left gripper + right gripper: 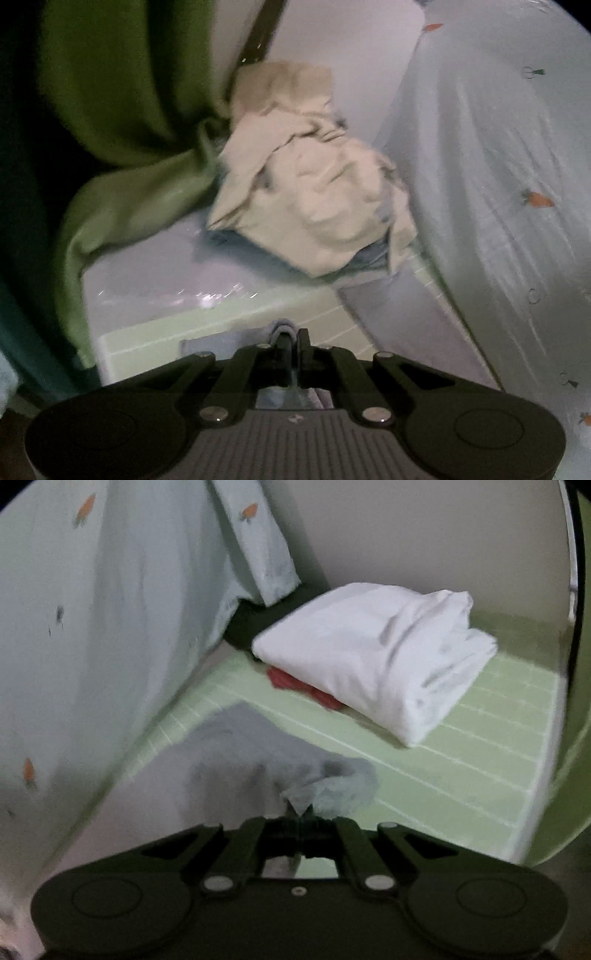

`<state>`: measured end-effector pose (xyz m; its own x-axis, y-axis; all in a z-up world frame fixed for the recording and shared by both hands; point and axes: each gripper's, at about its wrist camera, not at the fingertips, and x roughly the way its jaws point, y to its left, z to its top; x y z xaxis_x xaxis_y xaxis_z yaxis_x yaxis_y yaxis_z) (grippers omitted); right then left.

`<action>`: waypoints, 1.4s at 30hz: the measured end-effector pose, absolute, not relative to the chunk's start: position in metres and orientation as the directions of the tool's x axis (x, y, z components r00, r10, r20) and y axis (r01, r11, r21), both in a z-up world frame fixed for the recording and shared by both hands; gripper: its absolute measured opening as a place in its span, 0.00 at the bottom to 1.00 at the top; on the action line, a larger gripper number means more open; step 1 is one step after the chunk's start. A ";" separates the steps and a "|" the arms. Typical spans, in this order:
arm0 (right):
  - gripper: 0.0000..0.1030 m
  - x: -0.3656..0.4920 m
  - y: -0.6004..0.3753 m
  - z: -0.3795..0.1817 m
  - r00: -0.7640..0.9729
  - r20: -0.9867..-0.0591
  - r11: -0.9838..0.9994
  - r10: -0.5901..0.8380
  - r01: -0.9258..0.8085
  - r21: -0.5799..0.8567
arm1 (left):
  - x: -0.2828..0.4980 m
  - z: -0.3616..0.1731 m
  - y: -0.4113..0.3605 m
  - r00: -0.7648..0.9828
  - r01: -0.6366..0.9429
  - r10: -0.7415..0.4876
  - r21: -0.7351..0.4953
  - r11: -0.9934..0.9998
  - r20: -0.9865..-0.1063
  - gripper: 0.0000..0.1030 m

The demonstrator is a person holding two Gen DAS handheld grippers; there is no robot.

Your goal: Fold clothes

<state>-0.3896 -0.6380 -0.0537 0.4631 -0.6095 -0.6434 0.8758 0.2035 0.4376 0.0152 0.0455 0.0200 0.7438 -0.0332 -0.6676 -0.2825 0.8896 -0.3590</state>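
A pale grey-lilac cloth lies partly lifted over the green gridded mat. My right gripper is shut on a bunched edge of it. My left gripper is also shut, with a small fold of the same grey-lilac cloth pinched between its fingertips, above the mat. Beyond the left gripper sits a crumpled beige garment. Both views are blurred by motion.
A folded white garment rests on a red one at the far side of the mat. Green fabric hangs at the left. Pale blue carrot-print fabric, with buttons, fills the right; that same carrot-print fabric fills the right wrist view's left.
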 end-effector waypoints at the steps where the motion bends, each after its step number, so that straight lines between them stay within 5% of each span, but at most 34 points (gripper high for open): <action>1: 0.01 -0.386 -0.640 -0.052 0.474 -0.633 0.206 -0.612 0.868 0.451 | 0.018 0.022 0.040 0.746 -0.278 -0.029 -0.350 0.894 -0.665 0.02; 10: 0.01 -0.329 -0.664 -0.028 0.509 -0.567 0.276 -0.648 0.851 0.448 | 0.094 0.028 -0.024 0.770 -0.200 -0.008 -0.253 0.947 -0.638 0.02; 16: 0.01 -0.218 -0.723 -0.022 0.506 -0.566 0.348 -0.650 0.861 0.370 | 0.216 0.031 -0.132 0.795 -0.013 -0.144 -0.254 0.967 -0.589 0.03; 19: 0.01 -0.154 -0.766 -0.031 0.501 -0.578 0.361 -0.644 0.865 0.348 | 0.272 0.018 -0.182 0.756 0.022 -0.215 -0.304 0.952 -0.618 0.22; 21: 0.13 -0.116 -0.787 -0.042 0.483 -0.620 0.375 -0.618 0.874 0.308 | 0.285 0.006 -0.200 0.711 0.006 -0.221 -0.308 0.951 -0.668 0.60; 23: 0.72 -0.093 -0.787 -0.045 0.433 -0.665 0.380 -0.608 0.894 0.236 | 0.282 -0.009 -0.205 0.684 -0.003 -0.191 -0.265 0.964 -0.704 0.91; 24: 0.81 -0.089 -0.779 -0.045 0.413 -0.664 0.383 -0.624 0.901 0.201 | 0.275 -0.019 -0.204 0.677 -0.005 -0.164 -0.228 0.974 -0.717 0.96; 25: 0.91 -0.091 -0.767 -0.046 0.412 -0.643 0.404 -0.645 0.899 0.171 | 0.268 -0.028 -0.203 0.671 -0.007 -0.137 -0.190 0.982 -0.729 0.96; 29: 0.93 -0.114 -0.727 -0.068 0.331 -0.683 0.412 -0.651 0.910 0.048 | 0.247 -0.071 -0.176 0.555 -0.089 -0.064 -0.136 0.987 -0.829 0.96; 42: 0.94 -0.160 -0.688 -0.137 0.261 -0.835 0.181 -0.485 0.964 0.196 | 0.242 -0.108 -0.186 0.488 -0.075 -0.053 -0.102 0.992 -0.871 0.92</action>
<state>-0.1604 -0.6876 -0.1372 0.2608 -0.4853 -0.8346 0.9638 0.1812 0.1958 0.2420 -0.1863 -0.1079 0.4876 -0.0527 -0.8715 -0.0750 0.9919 -0.1020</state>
